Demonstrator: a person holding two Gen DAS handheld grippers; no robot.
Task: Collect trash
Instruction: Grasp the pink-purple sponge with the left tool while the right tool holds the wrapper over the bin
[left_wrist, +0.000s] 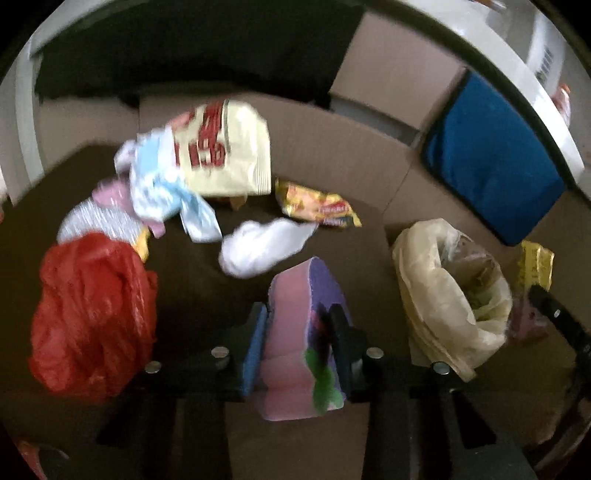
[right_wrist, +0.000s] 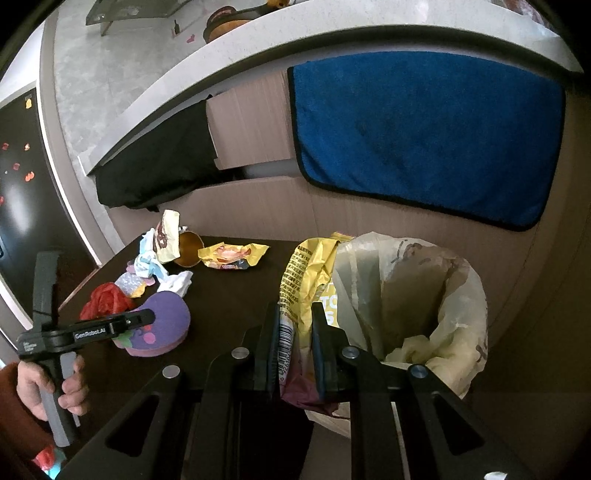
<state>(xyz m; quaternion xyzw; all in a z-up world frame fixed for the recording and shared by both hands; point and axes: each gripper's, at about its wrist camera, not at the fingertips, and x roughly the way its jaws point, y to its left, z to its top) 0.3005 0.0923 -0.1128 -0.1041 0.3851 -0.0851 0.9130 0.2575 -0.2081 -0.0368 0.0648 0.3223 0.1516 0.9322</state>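
My left gripper is shut on a pink and purple foam piece, held just above the dark table; it also shows in the right wrist view. My right gripper is shut on a yellow snack wrapper beside the open mouth of the beige trash bag. The bag stands at the table's right edge. Loose trash lies on the table: a red plastic bag, a cream and red packet, a yellow wrapper, a white tissue.
A blue cloth hangs on the cardboard wall behind the table. A white counter edge curves above. A brown cup lies among the trash. A dark fridge door stands at the left.
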